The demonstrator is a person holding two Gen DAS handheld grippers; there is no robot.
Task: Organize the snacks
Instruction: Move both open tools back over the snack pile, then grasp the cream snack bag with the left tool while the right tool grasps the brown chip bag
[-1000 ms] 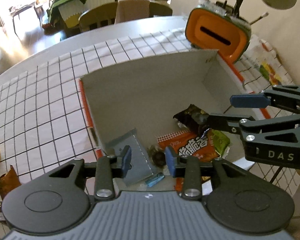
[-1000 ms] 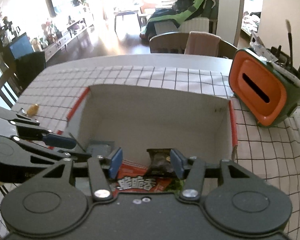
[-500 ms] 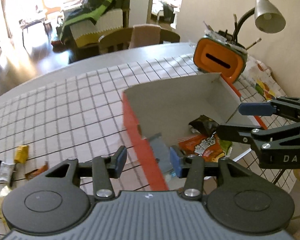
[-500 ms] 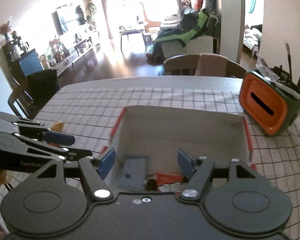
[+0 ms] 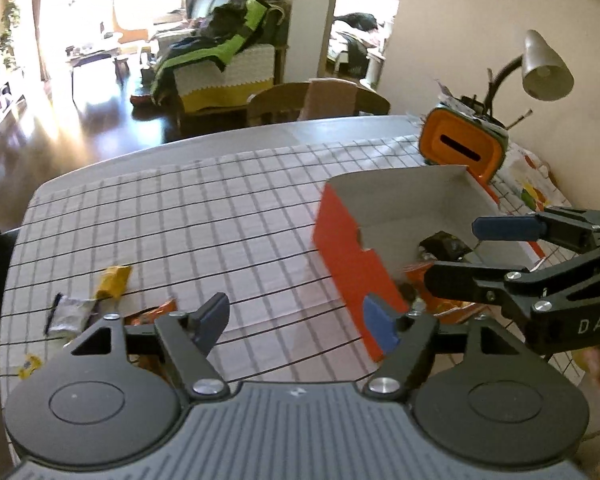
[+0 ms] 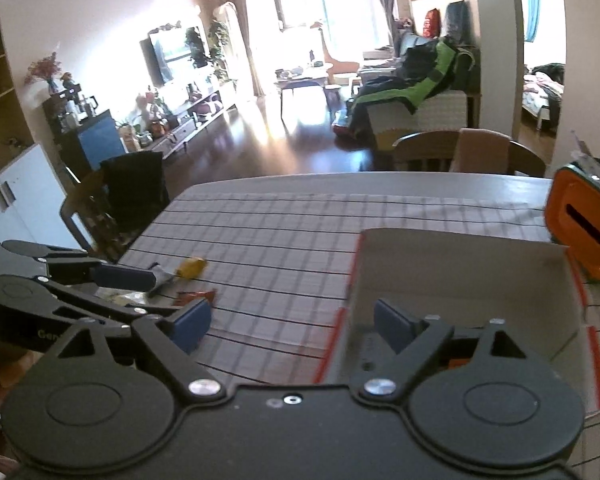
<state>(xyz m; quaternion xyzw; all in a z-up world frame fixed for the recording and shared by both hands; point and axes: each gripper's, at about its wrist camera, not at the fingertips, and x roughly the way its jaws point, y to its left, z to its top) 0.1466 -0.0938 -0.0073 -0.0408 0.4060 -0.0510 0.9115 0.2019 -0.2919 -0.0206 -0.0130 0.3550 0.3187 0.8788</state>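
An orange cardboard box (image 5: 348,256) with a grey inside stands on the checked tablecloth; it also shows in the right wrist view (image 6: 460,272). Snack packets lie in it, one dark (image 5: 444,244). Loose snacks lie at the table's left: a yellow packet (image 5: 114,280), a silver packet (image 5: 70,314) and an orange one (image 5: 156,312). The yellow packet (image 6: 190,268) shows in the right wrist view too. My left gripper (image 5: 296,320) is open and empty, left of the box's near corner. My right gripper (image 6: 292,326) is open and empty above the box's left edge; it also shows in the left wrist view (image 5: 464,254).
An orange and green desk organiser (image 5: 462,148) with pens stands behind the box, beside a grey lamp (image 5: 544,66). Printed paper (image 5: 528,184) lies at the right. Chairs (image 6: 468,152) stand at the far table edge. A dark chair (image 6: 116,200) stands at the left.
Both grippers have drawn back and up from inside the box and swung left. Both have opened wider. The loose snacks at the table's left have come into view.
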